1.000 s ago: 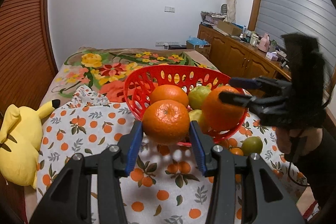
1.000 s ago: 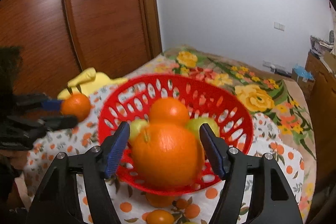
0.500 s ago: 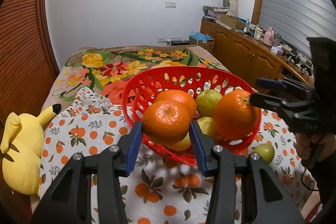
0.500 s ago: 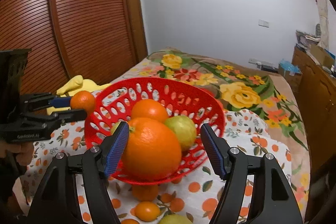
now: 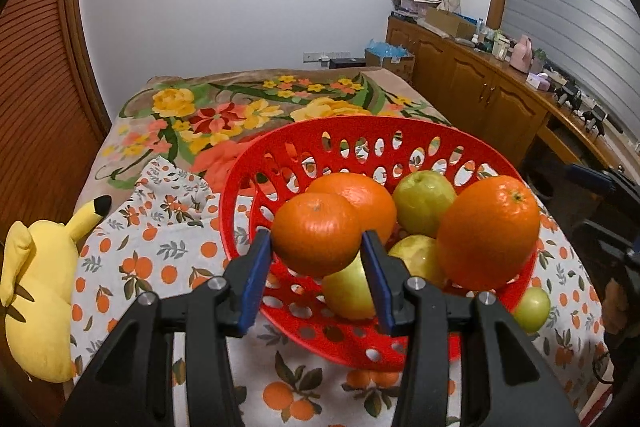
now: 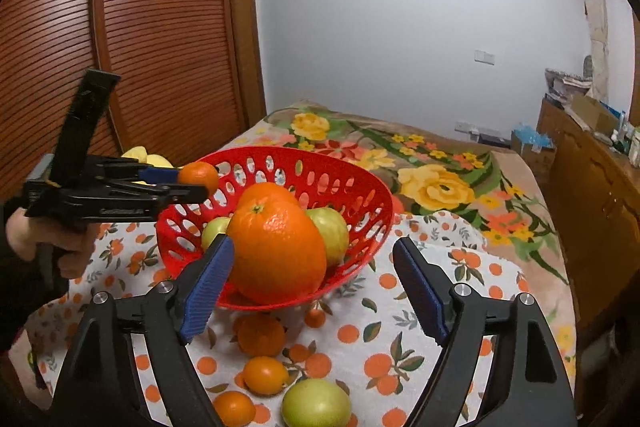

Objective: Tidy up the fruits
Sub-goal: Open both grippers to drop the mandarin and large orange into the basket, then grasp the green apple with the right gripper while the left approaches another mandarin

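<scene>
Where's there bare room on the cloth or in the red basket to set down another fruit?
Free: the cloth between the yellow plush toy and the red basket, and the basket's back half behind the fruit. Crowded: the basket's front, around the large orange, and the cloth in front, by the green fruit.

Left claw (image 5: 318, 261) clamped, right claw (image 6: 312, 291) jaws opening

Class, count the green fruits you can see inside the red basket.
3: one at the back, one low in the middle, one at the front behind the left tongs. More may be hidden underneath.
</scene>
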A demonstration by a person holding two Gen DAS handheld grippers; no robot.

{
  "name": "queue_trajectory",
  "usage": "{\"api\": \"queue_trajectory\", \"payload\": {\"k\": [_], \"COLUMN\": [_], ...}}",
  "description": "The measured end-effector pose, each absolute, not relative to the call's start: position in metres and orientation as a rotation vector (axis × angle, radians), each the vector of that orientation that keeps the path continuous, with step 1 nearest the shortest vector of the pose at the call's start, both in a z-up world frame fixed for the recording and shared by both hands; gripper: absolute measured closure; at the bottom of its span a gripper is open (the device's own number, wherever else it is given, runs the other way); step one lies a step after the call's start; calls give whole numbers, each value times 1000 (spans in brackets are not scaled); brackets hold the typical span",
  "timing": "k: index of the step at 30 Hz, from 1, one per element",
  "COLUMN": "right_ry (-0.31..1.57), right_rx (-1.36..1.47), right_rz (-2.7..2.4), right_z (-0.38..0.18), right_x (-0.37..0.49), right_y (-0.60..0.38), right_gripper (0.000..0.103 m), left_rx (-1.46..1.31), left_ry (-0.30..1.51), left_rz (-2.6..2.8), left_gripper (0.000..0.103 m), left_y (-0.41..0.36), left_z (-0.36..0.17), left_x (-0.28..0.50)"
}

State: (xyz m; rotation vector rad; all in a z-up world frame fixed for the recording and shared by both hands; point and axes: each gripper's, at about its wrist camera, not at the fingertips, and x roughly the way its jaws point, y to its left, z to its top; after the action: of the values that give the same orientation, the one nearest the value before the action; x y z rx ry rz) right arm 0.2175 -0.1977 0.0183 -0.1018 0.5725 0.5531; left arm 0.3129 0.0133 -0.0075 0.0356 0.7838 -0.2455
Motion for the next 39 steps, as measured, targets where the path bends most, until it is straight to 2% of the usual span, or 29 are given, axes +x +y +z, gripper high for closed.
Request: {"api": "queue_trajectory", "payload": {"k": [13,19,27,29,39], "right_ry": [578,593,616,617,630], "right_rx": [-73,-62,-48,-41,-4], "right_rz": [544,533,508,502,477], "right_z": [13,6,-5,-7,-14], "right_x": [210,203,180,172,148], "right_y": [-208,-214,-226,-230,-250], "right_gripper": [19,19,19,19,19], "left_rx": [61,45,30,27,21], "left_ry": [756,749,727,714,706], "left_rz": [-223,-231,-271,-285,-326], "left_gripper": [57,52,38,31,26], "left_y": [9,9,-3,-7,-27], "left_z": [-2,-1,3,5,2], "left_x": [311,289,243,230,187]}}
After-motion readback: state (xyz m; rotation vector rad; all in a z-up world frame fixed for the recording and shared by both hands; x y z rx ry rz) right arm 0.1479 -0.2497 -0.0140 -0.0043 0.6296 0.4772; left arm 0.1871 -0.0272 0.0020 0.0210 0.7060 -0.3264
